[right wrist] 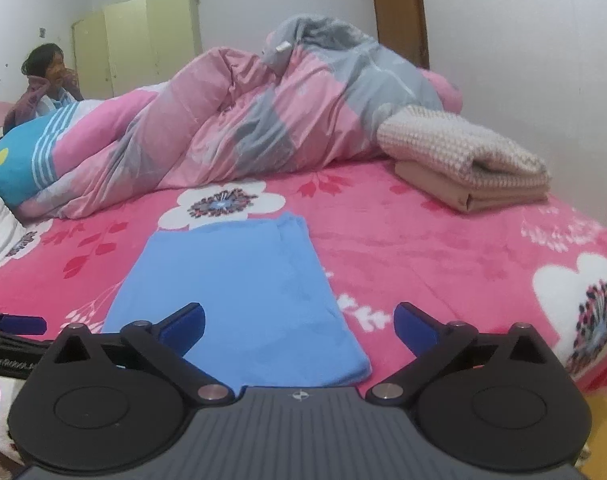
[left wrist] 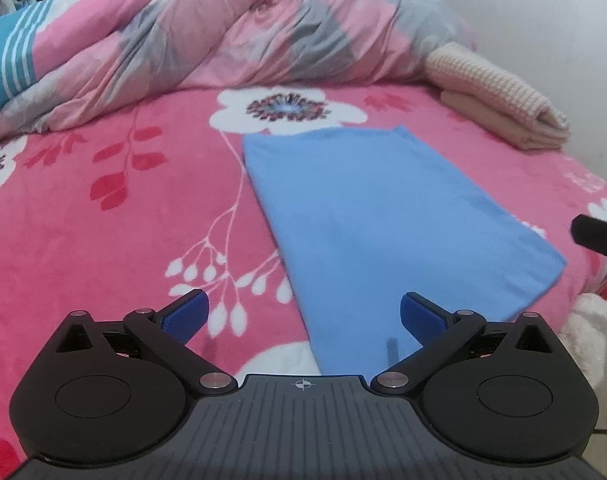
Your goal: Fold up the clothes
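The blue garment (left wrist: 387, 216) was found laid flat on the pink floral bedspread (left wrist: 103, 208), already folded into a long narrow panel — side folds judged complete, the final crosswise fold judged outstanding. The left gripper (left wrist: 303, 314) was held just short of the garment's near edge, jaws spread wide, nothing gripped. The right gripper (right wrist: 299, 322) was positioned at the same near edge, likewise wide and empty. Beyond the garment's far right corner, a finished stack of folded clothes (right wrist: 471, 164) was observed — apparently earlier items.
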Tool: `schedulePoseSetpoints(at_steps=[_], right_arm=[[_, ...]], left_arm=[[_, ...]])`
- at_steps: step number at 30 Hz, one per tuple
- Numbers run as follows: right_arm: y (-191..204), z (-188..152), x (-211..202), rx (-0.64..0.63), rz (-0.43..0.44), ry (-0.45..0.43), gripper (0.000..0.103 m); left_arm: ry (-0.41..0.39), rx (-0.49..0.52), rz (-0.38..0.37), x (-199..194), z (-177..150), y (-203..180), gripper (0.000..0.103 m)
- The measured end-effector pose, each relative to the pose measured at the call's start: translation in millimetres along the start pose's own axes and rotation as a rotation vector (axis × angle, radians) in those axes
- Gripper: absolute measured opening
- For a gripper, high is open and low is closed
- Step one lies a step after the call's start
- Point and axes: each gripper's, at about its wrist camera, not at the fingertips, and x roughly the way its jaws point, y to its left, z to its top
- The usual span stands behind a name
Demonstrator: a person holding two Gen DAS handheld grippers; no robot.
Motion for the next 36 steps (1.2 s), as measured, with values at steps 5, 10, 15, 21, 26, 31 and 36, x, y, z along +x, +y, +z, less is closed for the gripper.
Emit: schedulePoseSetpoints(at_steps=[5,10,15,21,26,31,36], right_arm=[[6.5,1.4,13.5,-0.060,0.005,-0.023,0.091],[14.6,-1.3,38.2,-0.088,0.049,0.021,0.046],[13.9,-12.3,53.4,-0.076,0.110,0.077,0.021],[-6.4,-23.5,60.1,-0.022,0.120,0.124,0.009],[-26.0,-18.9,51.4,0.016,0.073,0.114,0.008],[-23.7,-12.0,48.3,0.017,0.113,0.087,0.008],[-12.5,-15.9,60.1,-0.013,0.127,0.109,0.008]], left_arm=[[0.043,-0.005,0.035,8.9,0.3,-3.5,0.103],[0.086,-0.009,0.070,17.8,0.7,-6.9,0.103],[0.129,-0.014,0.104,26.7,1.0,-10.4,0.103],[0.139,-0.015,0.117,29.3,1.2,-12.5,0.103],[0.140,-0.015,0.123,30.1,1.4,-14.0,0.103],[0.141,-0.016,0.130,30.2,1.2,-15.6,0.103],[0.141,-0.018,0.131,29.8,0.8,-15.1,0.103]])
